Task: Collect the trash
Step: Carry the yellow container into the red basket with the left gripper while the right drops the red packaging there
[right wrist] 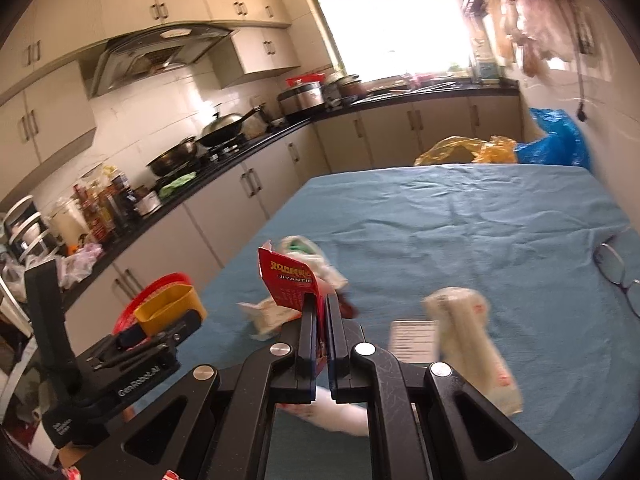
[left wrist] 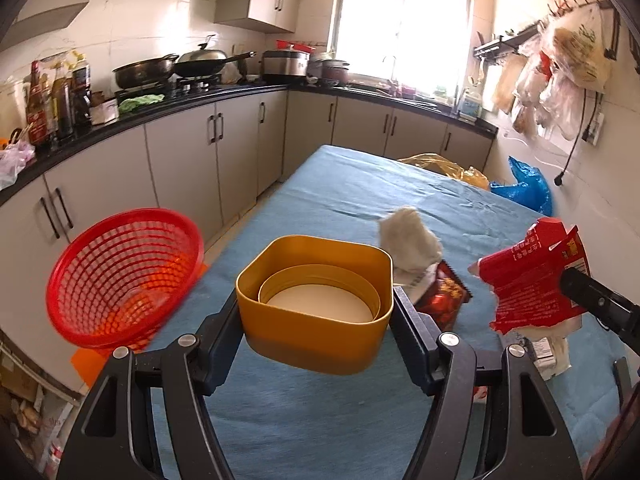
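My left gripper (left wrist: 318,298) is shut on a yellow square bin (left wrist: 316,340) and holds it above the blue-clothed table (left wrist: 360,184); the bin's inside shows only a pale round bottom. My right gripper (right wrist: 322,304) is shut on a torn red carton (right wrist: 290,280), which the left wrist view shows to the right of the bin as the red carton (left wrist: 532,276). On the cloth behind the bin lie a crumpled white tissue (left wrist: 408,240) and a dark red snack wrapper (left wrist: 444,296). A white plastic wrapper (right wrist: 468,336) and a white label (right wrist: 412,336) lie to the right of my right gripper.
A red mesh basket (left wrist: 124,276) tilts at the table's left edge. Eyeglasses (right wrist: 616,272) rest near the right edge. Yellow (left wrist: 448,168) and blue (left wrist: 528,188) plastic bags sit at the far corner. Kitchen counters with pans run along the left and back.
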Motion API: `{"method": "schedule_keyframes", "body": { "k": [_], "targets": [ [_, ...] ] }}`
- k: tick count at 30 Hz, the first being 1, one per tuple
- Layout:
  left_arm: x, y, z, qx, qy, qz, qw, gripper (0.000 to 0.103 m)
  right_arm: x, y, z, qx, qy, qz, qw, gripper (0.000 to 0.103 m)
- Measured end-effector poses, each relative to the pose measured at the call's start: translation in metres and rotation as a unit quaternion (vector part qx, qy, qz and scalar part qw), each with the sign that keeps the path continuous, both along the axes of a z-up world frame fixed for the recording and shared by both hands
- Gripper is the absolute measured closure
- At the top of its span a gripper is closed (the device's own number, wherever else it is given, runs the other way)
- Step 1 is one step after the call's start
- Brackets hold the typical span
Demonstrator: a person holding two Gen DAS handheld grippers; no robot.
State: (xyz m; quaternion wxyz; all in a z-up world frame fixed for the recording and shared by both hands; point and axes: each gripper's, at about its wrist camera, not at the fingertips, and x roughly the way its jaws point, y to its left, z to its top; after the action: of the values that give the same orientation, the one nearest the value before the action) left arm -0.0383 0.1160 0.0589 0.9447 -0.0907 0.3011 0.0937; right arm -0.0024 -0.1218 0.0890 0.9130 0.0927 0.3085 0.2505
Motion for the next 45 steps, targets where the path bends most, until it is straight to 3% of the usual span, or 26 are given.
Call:
{"method": "schedule_keyframes", "body": {
  "k": [10, 25, 27, 30, 32, 35, 39, 45],
  "targets": [
    [-0.021, 0.045, 0.004, -0.031, 0.011, 0.015, 0.9993, 0.034, -0.001, 0.065, 0.010, -0.011, 0.011, 0.051, 0.999, 0.098],
    [-0.047, 0.148, 0.010, -0.073, -0.001, 0.119, 0.9902, 0.034, -0.001, 0.157, 0.024, -0.025, 0.008, 0.119, 0.993, 0.098],
    [-0.047, 0.155, 0.008, -0.093, -0.001, 0.101, 0.9904, 0.034, -0.001, 0.162, 0.025, -0.025, 0.006, 0.123, 0.992, 0.098],
    [-0.049, 0.148, 0.005, -0.122, 0.015, 0.036, 0.9918, 0.034, 0.000, 0.162, 0.024, -0.024, 0.001, 0.116, 0.993, 0.098],
    [-0.054, 0.132, 0.003, -0.124, 0.026, -0.019, 0.9917, 0.028, 0.003, 0.158, 0.022, -0.023, 0.002, 0.108, 0.994, 0.098],
    [-0.066, 0.100, 0.001, -0.073, 0.031, -0.069, 0.9944, 0.009, 0.009, 0.150, 0.019, -0.016, 0.013, 0.101, 0.995, 0.098],
    [-0.064, 0.077, -0.009, -0.043, 0.045, -0.100, 0.9931, 0.007, 0.012, 0.146, 0.017, -0.012, 0.018, 0.096, 0.995, 0.098],
    [-0.042, 0.061, -0.030, -0.012, 0.098, -0.090, 0.9910, 0.007, 0.009, 0.137, 0.018, -0.011, 0.012, 0.094, 0.995, 0.098]
  ]
}}
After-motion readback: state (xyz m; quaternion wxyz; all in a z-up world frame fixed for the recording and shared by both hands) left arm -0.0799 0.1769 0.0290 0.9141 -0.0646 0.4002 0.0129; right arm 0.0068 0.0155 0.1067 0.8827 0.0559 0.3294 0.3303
